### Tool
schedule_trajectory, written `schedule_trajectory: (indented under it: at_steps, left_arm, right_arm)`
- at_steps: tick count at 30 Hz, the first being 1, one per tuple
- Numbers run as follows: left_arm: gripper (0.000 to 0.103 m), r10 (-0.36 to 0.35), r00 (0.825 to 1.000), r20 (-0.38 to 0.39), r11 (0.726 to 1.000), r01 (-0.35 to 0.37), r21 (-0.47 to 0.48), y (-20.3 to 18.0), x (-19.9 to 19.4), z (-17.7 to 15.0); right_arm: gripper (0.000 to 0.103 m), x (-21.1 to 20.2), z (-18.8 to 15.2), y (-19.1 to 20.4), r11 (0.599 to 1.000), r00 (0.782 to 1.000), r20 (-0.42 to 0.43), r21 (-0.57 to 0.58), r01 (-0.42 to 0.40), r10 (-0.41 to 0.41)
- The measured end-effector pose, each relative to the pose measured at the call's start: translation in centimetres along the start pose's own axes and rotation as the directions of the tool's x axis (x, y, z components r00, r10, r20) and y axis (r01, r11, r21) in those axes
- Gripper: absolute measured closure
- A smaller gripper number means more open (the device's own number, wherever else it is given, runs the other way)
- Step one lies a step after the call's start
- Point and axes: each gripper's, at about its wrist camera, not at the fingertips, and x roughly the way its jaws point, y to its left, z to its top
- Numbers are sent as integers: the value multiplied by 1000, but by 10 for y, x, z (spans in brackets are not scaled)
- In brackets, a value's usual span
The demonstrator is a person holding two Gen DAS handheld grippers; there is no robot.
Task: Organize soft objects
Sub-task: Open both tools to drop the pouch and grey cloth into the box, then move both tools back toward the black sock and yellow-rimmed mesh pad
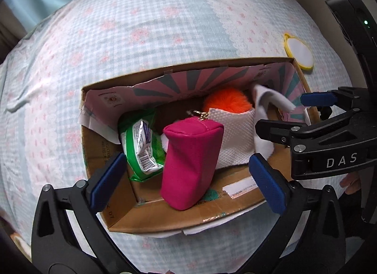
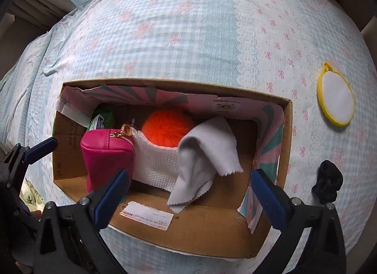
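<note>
On a pale blue gingham bedspread [image 2: 165, 38] we see an open brown cardboard box [image 2: 188, 234] holding a magenta zip pouch [image 1: 188, 163] standing upright, a fluffy orange pom-pom [image 2: 165, 128] and a limp grey pinked-edge cloth [image 2: 202, 161]. Our left gripper [image 1: 188, 179] and right gripper [image 2: 190, 194] hover above, jaws spread wide, holding nothing.

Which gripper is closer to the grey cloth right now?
Right. The right gripper hangs open directly over the grey cloth at the box's right end. The left gripper, also open, is over the pink pouch, further left.
</note>
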Motion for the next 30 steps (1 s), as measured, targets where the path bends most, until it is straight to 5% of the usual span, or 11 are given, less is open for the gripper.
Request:
schedule_trajectory:
  at_steps: [19, 30]
  left_arm:
    - [0, -5, 1000, 26, 1000, 6, -30, -1, -22, -18]
    - [0, 6, 996, 94, 998, 0, -67, -10, -90, -27]
  right_arm:
    - [0, -38, -26, 0, 999, 994, 106, 49, -17, 12]
    - [0, -128, -62, 2, 997, 966, 258, 82, 12, -33]
